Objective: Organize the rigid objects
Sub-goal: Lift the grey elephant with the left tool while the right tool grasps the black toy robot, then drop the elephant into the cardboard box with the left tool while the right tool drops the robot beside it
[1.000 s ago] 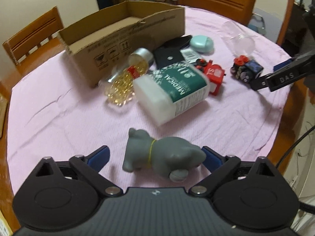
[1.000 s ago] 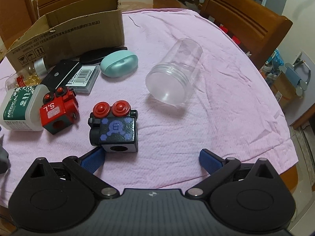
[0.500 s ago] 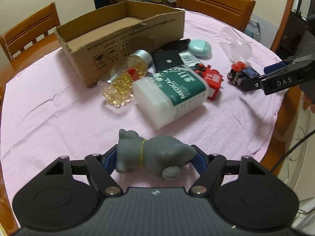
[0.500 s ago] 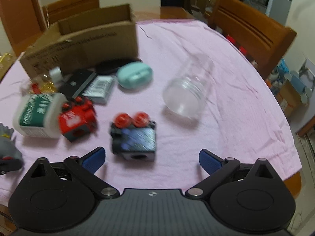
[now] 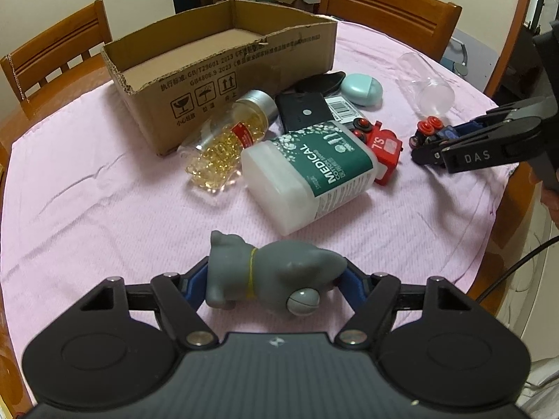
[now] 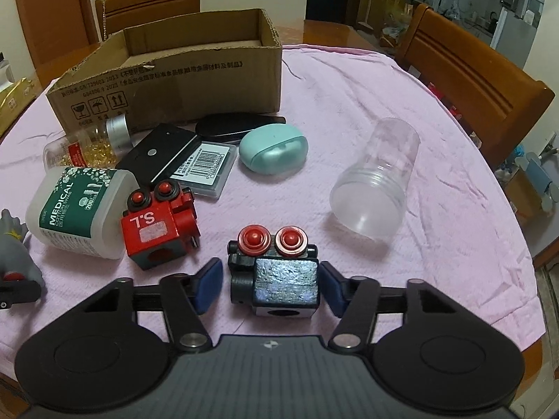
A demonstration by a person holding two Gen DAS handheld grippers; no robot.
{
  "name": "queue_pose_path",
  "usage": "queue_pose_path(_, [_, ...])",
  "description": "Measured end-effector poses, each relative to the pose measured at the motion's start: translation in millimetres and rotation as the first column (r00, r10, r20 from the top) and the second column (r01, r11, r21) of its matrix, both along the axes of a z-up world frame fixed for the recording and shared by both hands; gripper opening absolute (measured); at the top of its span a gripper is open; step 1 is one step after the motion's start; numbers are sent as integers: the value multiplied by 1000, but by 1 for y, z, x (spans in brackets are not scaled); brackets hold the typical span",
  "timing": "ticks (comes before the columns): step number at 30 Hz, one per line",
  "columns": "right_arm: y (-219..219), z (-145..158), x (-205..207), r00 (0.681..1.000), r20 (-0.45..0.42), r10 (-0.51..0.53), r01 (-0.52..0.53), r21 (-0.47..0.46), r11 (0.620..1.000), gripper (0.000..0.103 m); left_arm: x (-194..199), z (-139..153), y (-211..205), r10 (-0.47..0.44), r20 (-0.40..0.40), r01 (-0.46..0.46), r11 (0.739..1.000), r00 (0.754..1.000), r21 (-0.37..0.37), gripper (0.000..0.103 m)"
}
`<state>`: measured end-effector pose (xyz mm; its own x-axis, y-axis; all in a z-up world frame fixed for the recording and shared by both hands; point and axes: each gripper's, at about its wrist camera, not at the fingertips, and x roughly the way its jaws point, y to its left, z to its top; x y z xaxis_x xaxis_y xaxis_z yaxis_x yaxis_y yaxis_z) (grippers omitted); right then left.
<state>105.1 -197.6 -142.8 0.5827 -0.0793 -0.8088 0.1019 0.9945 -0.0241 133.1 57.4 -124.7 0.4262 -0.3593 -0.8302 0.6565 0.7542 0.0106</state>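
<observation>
Pink cloth (image 5: 87,192): covers the round desk (image 5: 489,272) out to its wooden rim, wrinkled in places.
Left tool (image 5: 276,276): at the near edge of the desk, jaws partly closed, both blue pads pressed on a grey cat toy (image 5: 241,262) held lying sideways, just above the cloth.
Right tool (image 6: 270,279): closed in around a black-and-blue block (image 6: 283,282) with two red knobs, near the desk's near right edge; the right pad touches the block's side, the left pad sits just beside it.
Cardboard box (image 5: 223,80): open-topped, standing at the far side of the desk, its long wall facing the clutter.
Clutter in front of the box: a capsule bottle (image 5: 227,139) on its side against the box corner; a white tub (image 5: 311,171) marked MEDICAL, tipped over; a red block (image 5: 384,150) touching the tub; a black case (image 6: 157,153), a barcode pack (image 6: 209,167), a dark oval case (image 6: 227,127) and a mint case (image 6: 272,150) packed close together.
Clear jar (image 6: 377,181): on its side, alone, towards the right edge.
Open room: bare cloth along the left edge, between the tub and the toy, and around the jar.
Edges: wooden chairs (image 5: 391,10) stand close against the far rim.
</observation>
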Motion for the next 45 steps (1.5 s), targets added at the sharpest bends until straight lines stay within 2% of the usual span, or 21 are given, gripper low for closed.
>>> queue_pose_path(15, [-2, 14, 3, 998, -36, 57, -58, -16, 998, 57, 4, 14, -4, -10, -18, 10, 1000, 1000, 12, 72])
queue_pose_path(20, [-2, 28, 4, 993, -41, 114, -116, -25, 993, 56, 3, 25, -8, -17, -10, 17, 1000, 1000, 19, 72])
queue_pose_path(24, [-7, 39, 8, 980, -52, 190, -190, 0, 982, 56, 5, 38, -12, 24, -4, -24, 999, 1000, 26, 72])
queue_pose_path(29, [-19, 58, 16, 945, -45, 323, -322, 28, 946, 56, 7, 60, -23, 110, 13, -111, 993, 994, 35, 72])
queue_pose_path(35, [-36, 89, 29, 862, -20, 507, -507, 35, 862, 56, 16, 92, -42, 201, 11, -201, 979, 980, 20, 72])
queue_pose_path(39, [-44, 113, 44, 812, 11, 584, -584, 25, 811, 56, 30, 119, -55, 208, 57, -209, 978, 976, 6, 72])
queue_pose_path(43, [-47, 133, 68, 792, 38, 610, -611, 15, 792, 56, 60, 143, -63, 198, 118, -199, 980, 973, -9, 72])
queue_pose_path(45, [-46, 139, 81, 795, 49, 604, -605, 6, 796, 56, 80, 149, -65, 197, 144, -198, 980, 970, -12, 72])
